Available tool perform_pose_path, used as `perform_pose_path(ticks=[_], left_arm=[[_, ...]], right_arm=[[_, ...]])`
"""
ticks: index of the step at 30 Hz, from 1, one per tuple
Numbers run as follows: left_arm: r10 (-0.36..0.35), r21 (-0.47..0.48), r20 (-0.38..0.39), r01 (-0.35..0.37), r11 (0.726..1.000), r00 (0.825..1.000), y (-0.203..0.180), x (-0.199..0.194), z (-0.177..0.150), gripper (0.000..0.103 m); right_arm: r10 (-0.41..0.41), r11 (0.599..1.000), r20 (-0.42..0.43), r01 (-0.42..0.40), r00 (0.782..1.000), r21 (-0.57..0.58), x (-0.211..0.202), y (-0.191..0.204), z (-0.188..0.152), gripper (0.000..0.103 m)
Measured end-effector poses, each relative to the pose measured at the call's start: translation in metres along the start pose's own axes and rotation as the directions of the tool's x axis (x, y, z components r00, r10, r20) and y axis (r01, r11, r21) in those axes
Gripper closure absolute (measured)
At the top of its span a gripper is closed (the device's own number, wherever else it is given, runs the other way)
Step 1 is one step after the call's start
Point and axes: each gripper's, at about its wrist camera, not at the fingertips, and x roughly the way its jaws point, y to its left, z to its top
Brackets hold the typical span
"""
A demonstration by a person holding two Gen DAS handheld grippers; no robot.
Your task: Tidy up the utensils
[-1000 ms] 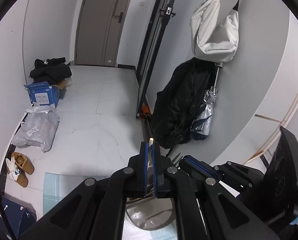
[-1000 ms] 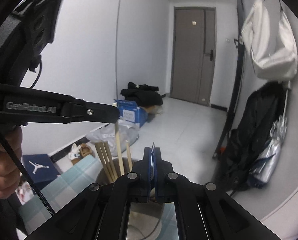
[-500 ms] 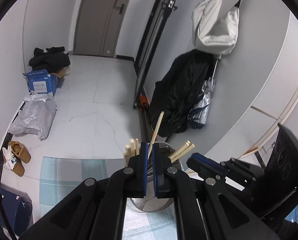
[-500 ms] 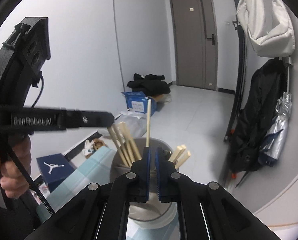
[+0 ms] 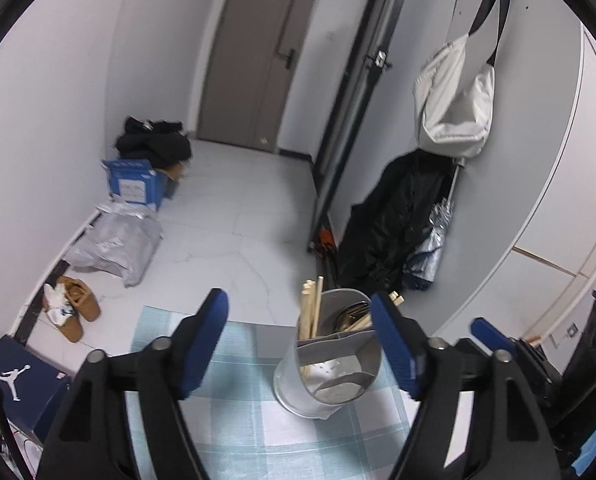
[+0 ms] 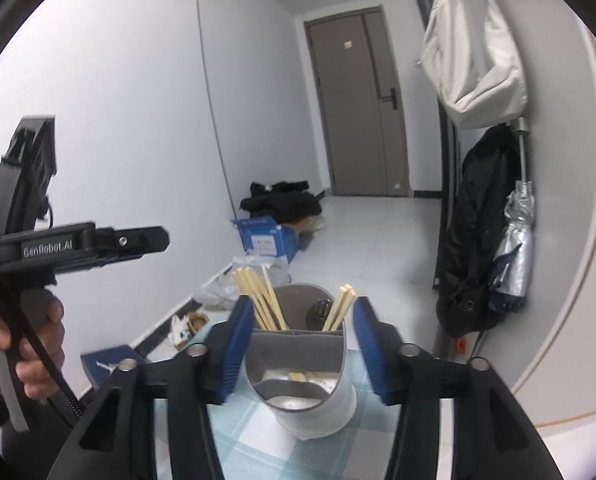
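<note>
Left gripper (image 5: pixel 299 342): jaws spread wide, nothing held, above checked tablecloth (image 5: pixel 234 412).
Right gripper (image 6: pixel 298 344): jaws spread wide, empty, flanking utensil holder (image 6: pixel 309 396) without contact.
Utensil holder: metal cylinder, grey dividers, upright on tablecloth.
Chopsticks (image 6: pixel 258 300): bundle in rear left compartment, second pair (image 6: pixel 339 306) rear right, leaning outward.
Metal utensil (image 6: pixel 319 310): rear compartment between them.
Near compartment: no upright utensils.

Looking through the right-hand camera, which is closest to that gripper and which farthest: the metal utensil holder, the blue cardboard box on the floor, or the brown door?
From the right gripper, nearest first:
1. Utensil holder, straight ahead between the open fingers, on the checked cloth.
2. Blue box, on the floor beyond, left by the wall.
3. Brown door, at the far end of the hallway.
</note>
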Motion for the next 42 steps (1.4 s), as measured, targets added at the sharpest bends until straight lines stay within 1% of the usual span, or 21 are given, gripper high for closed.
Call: perform_pose_path(ticks=[1, 2, 3, 5, 8, 12, 17, 23, 27, 31, 42], left_arm=[[0.016, 0.002, 0.019, -0.016, 1.0, 1.0, 0.0, -0.006, -0.001, 0.024], [0.027, 0.003, 0.035, -0.027, 1.0, 0.999, -0.001, -0.01, -0.003, 0.02], [0.036, 0.004, 0.052, -0.036, 0.999, 0.998, -0.002, -0.015, -0.005, 0.019], [0.052, 0.01, 0.076, -0.053, 0.999, 0.996, -0.002, -0.023, -0.008, 0.012], [0.078, 0.015, 0.106, -0.08, 0.997, 0.991, -0.002, -0.033, -0.014, 0.003], [0.085, 0.007, 0.143, -0.087, 0.996, 0.986, 0.0, -0.041, -0.026, 0.002], [0.114, 0.017, 0.179, -0.119, 0.993, 0.977, 0.0, -0.046, -0.046, 0.001], [0.122, 0.01, 0.18, -0.126, 0.992, 0.976, 0.005, -0.046, -0.06, 0.001], [0.142, 0.017, 0.202, -0.148, 0.989, 0.969, 0.006, -0.046, -0.066, 0.001], [0.135, -0.004, 0.166, -0.137, 0.991, 0.977, 0.011, -0.04, -0.07, 0.001], [0.147, -0.004, 0.155, -0.148, 0.989, 0.977, 0.011, -0.038, -0.072, 0.001]], right_arm=[[0.0, 1.0, 0.014, 0.0, 1.0, 0.008, -0.006, 0.002, -0.001, 0.044], [-0.003, 1.0, 0.021, 0.003, 1.0, 0.014, -0.009, 0.004, -0.002, 0.038], [-0.009, 1.0, 0.03, 0.008, 1.0, 0.021, -0.013, 0.005, -0.004, 0.035], [-0.005, 0.999, 0.047, 0.003, 0.999, 0.037, -0.022, 0.007, -0.007, 0.035], [-0.018, 0.999, 0.067, 0.014, 0.998, 0.051, -0.032, 0.011, -0.014, 0.025], [-0.033, 0.999, 0.095, 0.029, 0.995, 0.045, -0.045, 0.018, -0.024, 0.016], [-0.049, 0.998, 0.113, 0.044, 0.992, 0.046, -0.053, 0.02, -0.038, 0.008], [-0.072, 0.997, 0.111, 0.07, 0.991, 0.018, -0.056, 0.026, -0.054, 0.006], [-0.081, 0.997, 0.109, 0.08, 0.991, 0.015, -0.055, 0.026, -0.061, 0.006], [-0.095, 0.995, 0.117, 0.094, 0.989, 0.018, -0.057, 0.027, -0.065, 0.005], [-0.113, 0.994, 0.133, 0.111, 0.985, 0.02, -0.061, 0.025, -0.067, 0.003]])
